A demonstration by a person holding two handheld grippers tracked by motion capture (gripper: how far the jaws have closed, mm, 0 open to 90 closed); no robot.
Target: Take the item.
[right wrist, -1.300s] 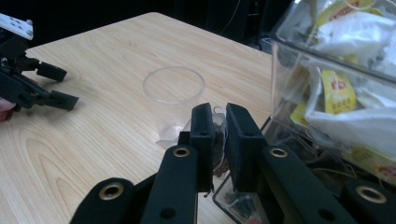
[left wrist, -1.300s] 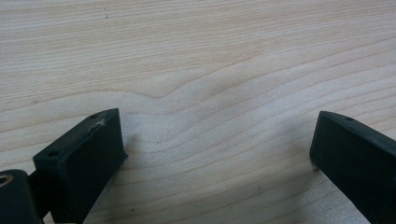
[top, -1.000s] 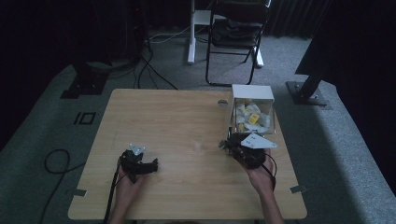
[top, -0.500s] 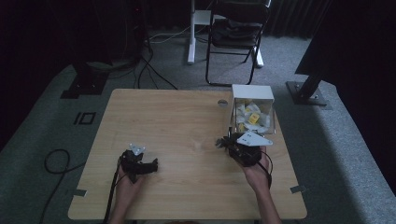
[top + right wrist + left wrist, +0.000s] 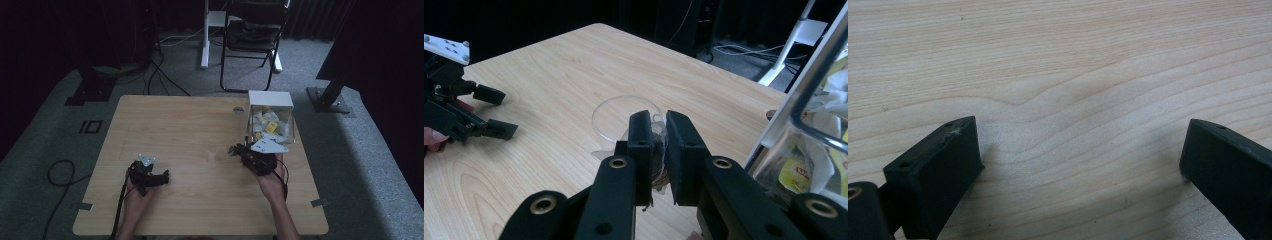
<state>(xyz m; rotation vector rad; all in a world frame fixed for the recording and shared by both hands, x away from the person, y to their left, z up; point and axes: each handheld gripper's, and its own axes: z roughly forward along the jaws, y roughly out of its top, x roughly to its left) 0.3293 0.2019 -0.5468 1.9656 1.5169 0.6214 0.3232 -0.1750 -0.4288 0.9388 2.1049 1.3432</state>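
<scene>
The right tongs (image 5: pixel 659 145) are closed on a tea bag (image 5: pixel 658 167), a small dark thing with a thin clear wrapper, held between the two jaws above the worktop (image 5: pixel 190 130). In the high view the right tongs (image 5: pixel 239 149) are near the right edge of the worktop, just in front of a clear box (image 5: pixel 270 117) with a white top. The box (image 5: pixel 819 125) stands just beside the tongs, at the right in the right gripper view, and inside it lie more bags with yellow labels (image 5: pixel 796 177). Directly behind the held bag a clear round cup (image 5: pixel 624 117) stands on the wood; the jaws cover part of its rim, so I cannot tell if the bag touches it.

The left tongs (image 5: pixel 1080 160) are wide open with nothing between the jaws, low over bare wood. In the high view they (image 5: pixel 165 176) are near the front left part of the worktop, well apart from the right ones; the space between them is bare wood.

A small round hole (image 5: pixel 238 109) is in the worktop beside the box. On the floor behind the worktop stand a folding chair (image 5: pixel 250 45) and a white stand (image 5: pixel 206 35), with cables (image 5: pixel 165 65) lying around.
</scene>
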